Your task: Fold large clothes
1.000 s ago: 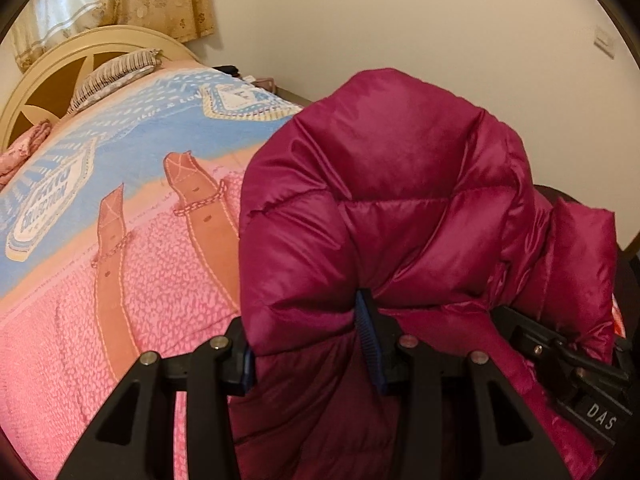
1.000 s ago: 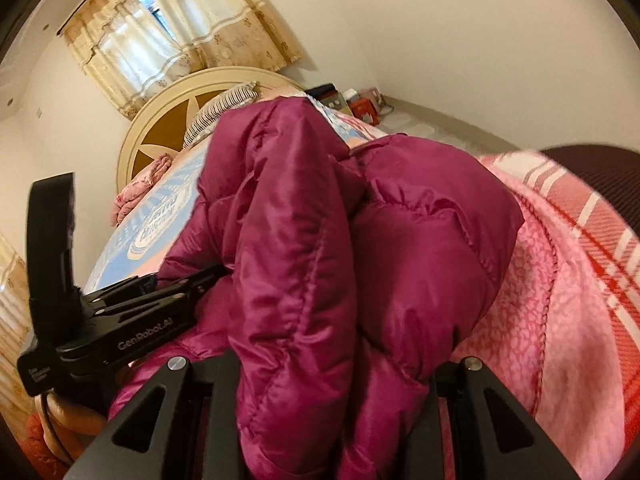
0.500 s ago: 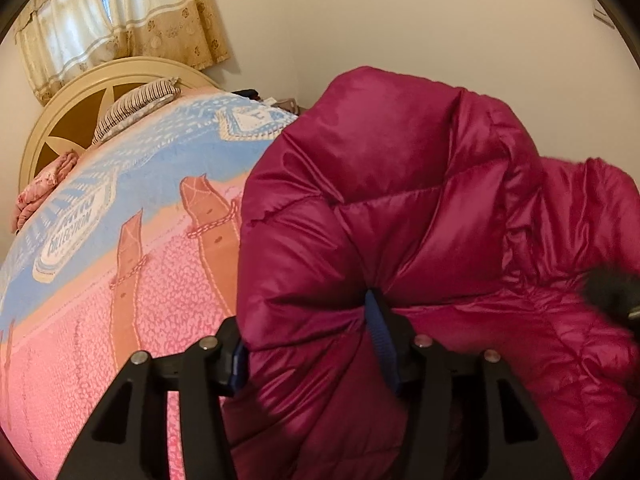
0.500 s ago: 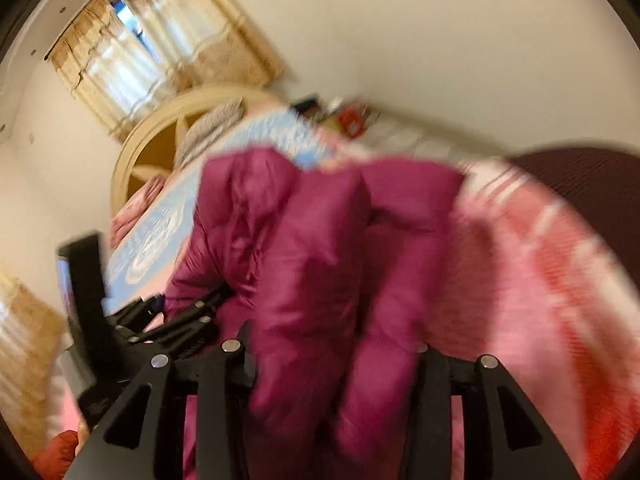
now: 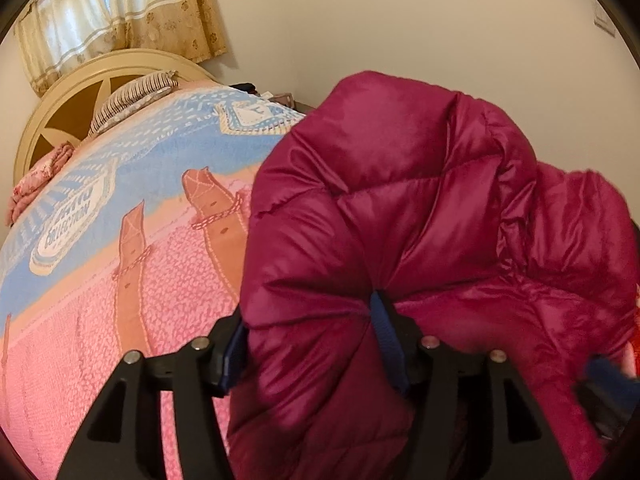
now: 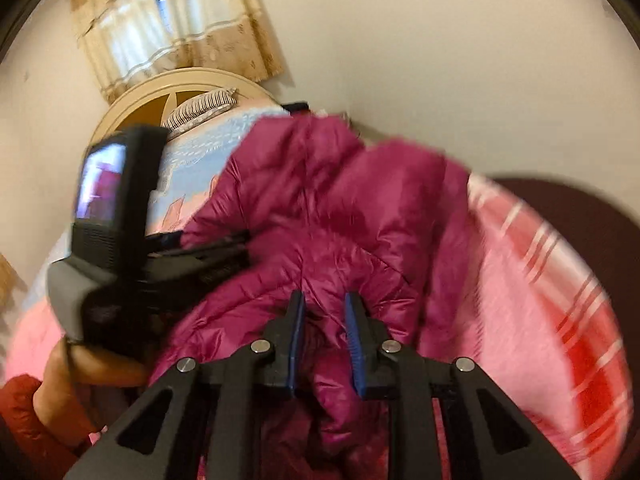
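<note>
Magenta puffer jacket [image 5: 400, 208] between both claws' pads

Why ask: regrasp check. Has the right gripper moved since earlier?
Yes: slightly right, as the headboard drifted left; its jaws have just been closing with jacket between.

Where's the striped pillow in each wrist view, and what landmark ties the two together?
Left wrist: striped pillow sits upper left, at the head of the bed, against the cream headboard.
Right wrist: striped pillow sits upper centre-left, just above the magenta puffer jacket and right of the other gripper's screen.
Shared landmark: the rounded headboard with the curtained window above it.
</note>
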A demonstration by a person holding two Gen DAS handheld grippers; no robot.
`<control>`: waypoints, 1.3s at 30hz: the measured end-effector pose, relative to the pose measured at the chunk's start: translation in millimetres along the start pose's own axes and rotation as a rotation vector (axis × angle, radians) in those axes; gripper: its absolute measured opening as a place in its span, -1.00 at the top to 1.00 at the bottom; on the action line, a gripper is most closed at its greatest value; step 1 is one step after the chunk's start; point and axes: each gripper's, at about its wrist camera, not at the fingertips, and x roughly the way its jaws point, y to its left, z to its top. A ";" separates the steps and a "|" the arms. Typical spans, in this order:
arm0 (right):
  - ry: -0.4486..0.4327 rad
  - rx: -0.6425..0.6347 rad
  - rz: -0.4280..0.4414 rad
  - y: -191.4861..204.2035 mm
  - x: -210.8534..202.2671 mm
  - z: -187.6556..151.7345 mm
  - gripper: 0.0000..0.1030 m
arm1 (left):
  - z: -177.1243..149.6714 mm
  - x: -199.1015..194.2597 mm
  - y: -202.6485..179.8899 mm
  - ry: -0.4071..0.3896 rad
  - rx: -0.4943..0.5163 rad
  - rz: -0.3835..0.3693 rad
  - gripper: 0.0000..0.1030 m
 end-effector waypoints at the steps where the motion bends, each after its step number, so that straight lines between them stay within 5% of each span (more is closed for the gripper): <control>1: 0.007 0.016 0.008 -2.3 3.3 -4.5 0.60 | -1.3 -3.2 3.3 0.002 -0.015 -0.011 -0.28; 7: 0.017 0.065 0.054 -22.4 20.7 -9.3 0.64 | -12.4 -28.2 12.3 -0.028 -0.014 -0.033 -0.47; 16: 0.025 0.039 0.031 -18.2 24.0 -3.6 0.64 | -42.4 -73.8 18.2 -0.058 0.021 -0.044 -0.50; 23: -0.055 0.064 0.000 -4.9 -33.3 -6.0 0.57 | -68.4 -107.4 25.1 -0.094 0.040 -0.015 -0.87; 30: -0.129 -0.016 -0.071 19.7 -107.3 -40.4 -0.19 | -91.2 -131.5 31.5 -0.080 0.029 -0.051 -0.87; 39: -0.256 -0.107 -0.152 43.7 -173.5 -70.6 -0.36 | -117.8 -191.4 49.7 -0.203 0.012 -0.046 -1.00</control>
